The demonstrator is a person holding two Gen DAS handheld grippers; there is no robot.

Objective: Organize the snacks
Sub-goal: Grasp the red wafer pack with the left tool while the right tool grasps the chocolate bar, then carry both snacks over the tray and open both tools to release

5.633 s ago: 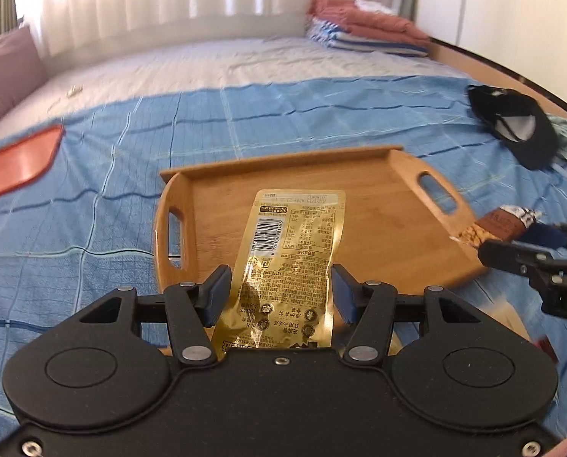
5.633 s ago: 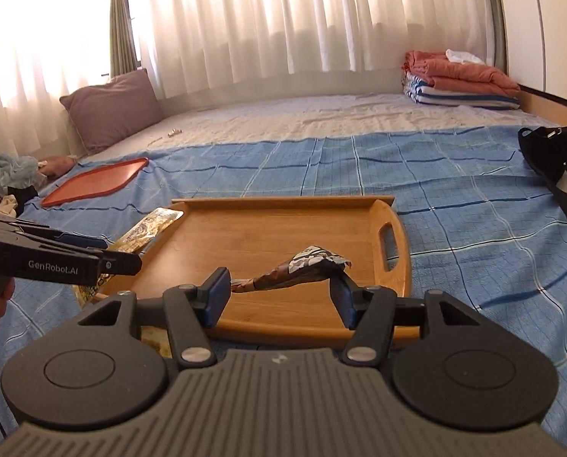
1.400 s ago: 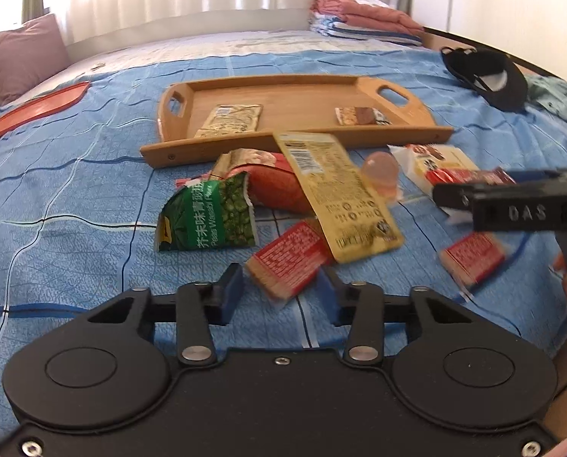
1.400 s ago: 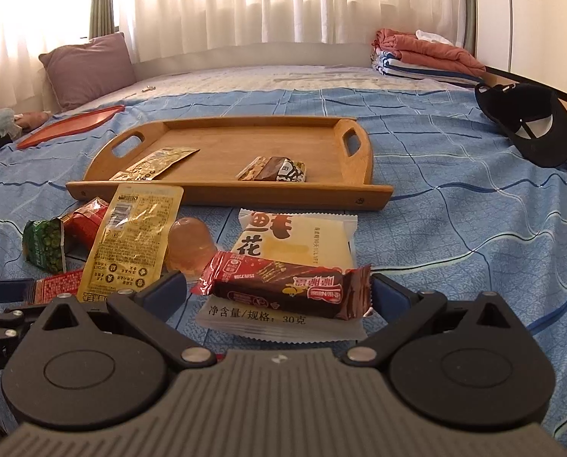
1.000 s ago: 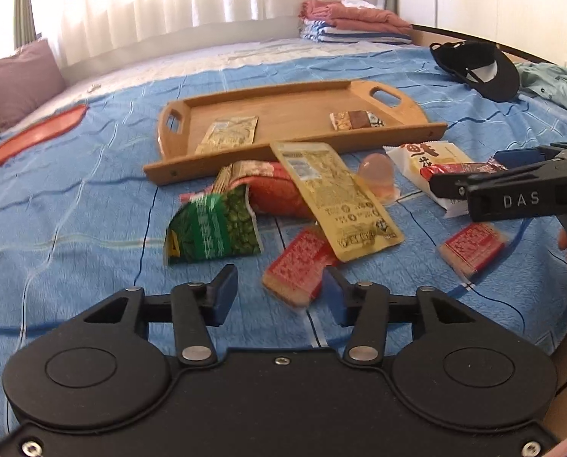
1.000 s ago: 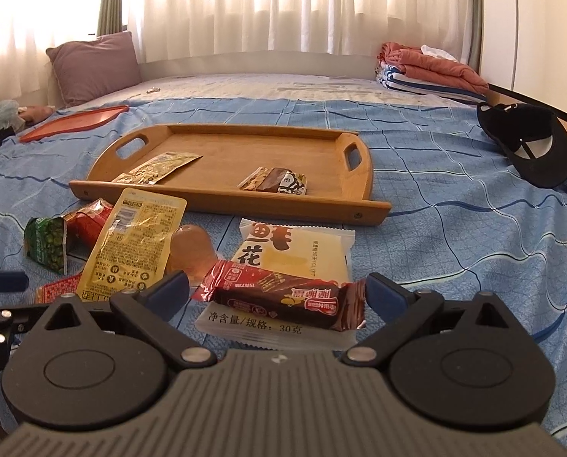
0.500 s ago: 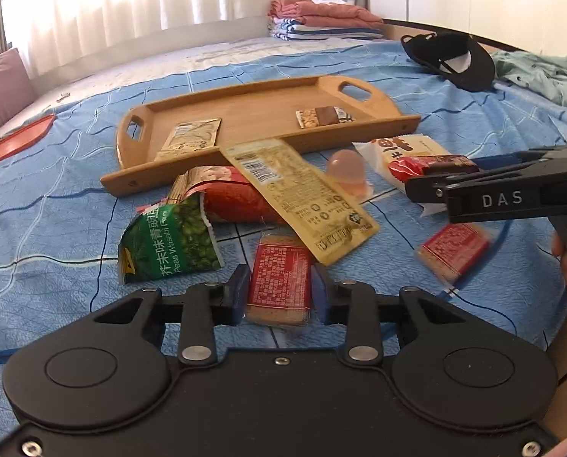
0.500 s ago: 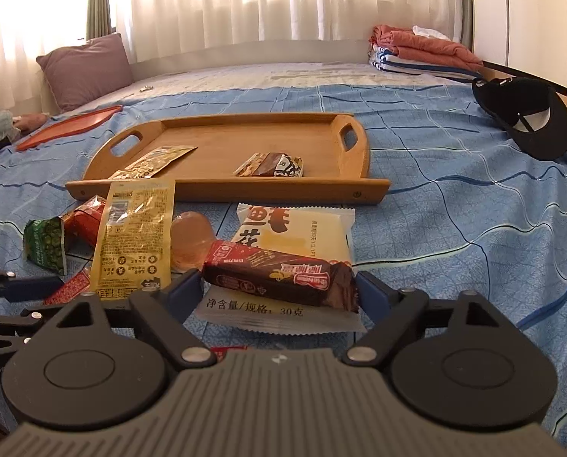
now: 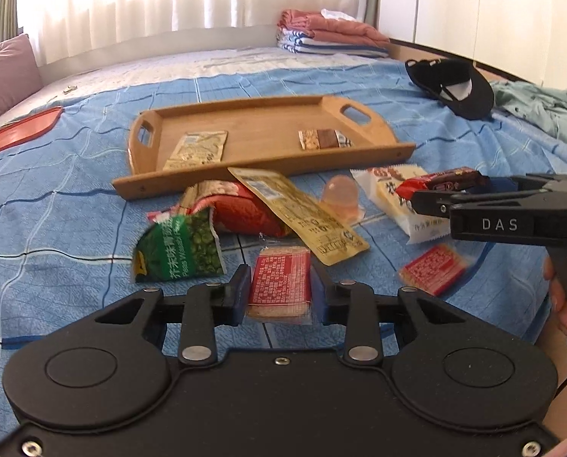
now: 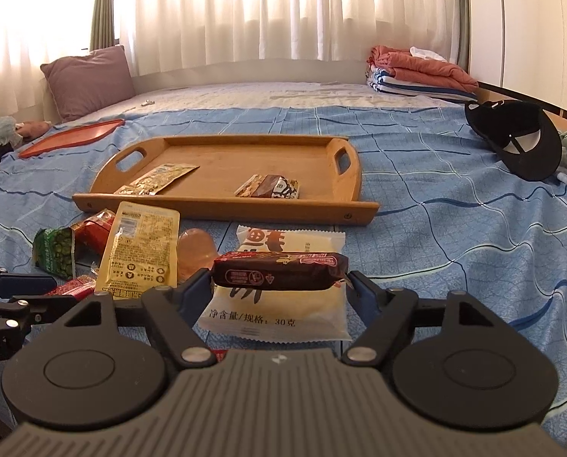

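Left gripper (image 9: 279,290) clamped on a flat red cracker packet (image 9: 280,280) at lower centre, right gripper (image 10: 279,283) pinching a glossy brown chocolate bar (image 10: 279,270) over a white pillow pack (image 10: 279,304), crinkly pouches nearby, rectangular bamboo tray (image 10: 226,202) beyond on blue checked bedsheet (image 10: 454,228).

Loose snack packets (image 9: 310,213) crowd the blanket before the wooden tray (image 9: 260,167), whose middle floor lies bare.

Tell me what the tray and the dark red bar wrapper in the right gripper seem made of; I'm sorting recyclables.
Tray: looks like bamboo or light wood with a smooth satin finish; faint grain and cut-out handles show. Dark red bar wrapper: apparently glossy plastic or foil film, given its sheen and crimped ends; which one can't be told.
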